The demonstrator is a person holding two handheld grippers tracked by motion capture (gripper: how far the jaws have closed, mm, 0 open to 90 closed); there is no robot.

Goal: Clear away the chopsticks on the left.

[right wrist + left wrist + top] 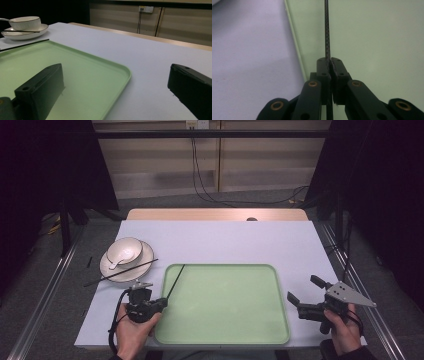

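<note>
A black chopstick (175,281) slants over the left rim of the green tray (225,330), and my left gripper (163,302) is shut on its near end. In the left gripper view the jaws (330,61) pinch the chopstick (327,32), which runs straight ahead above the tray (374,37). A second chopstick (120,272) lies across a white plate (145,257) that holds a bowl (125,250) with a spoon (118,263). My right gripper (302,288) stands open just right of the tray, with nothing between its fingers (42,87).
The tray sits on a pale lilac mat (225,240) over a wooden table (215,214). From the right gripper view the bowl (25,23) and plate (25,34) are at the far left, beyond the tray (95,72). Black frame posts stand beside the table.
</note>
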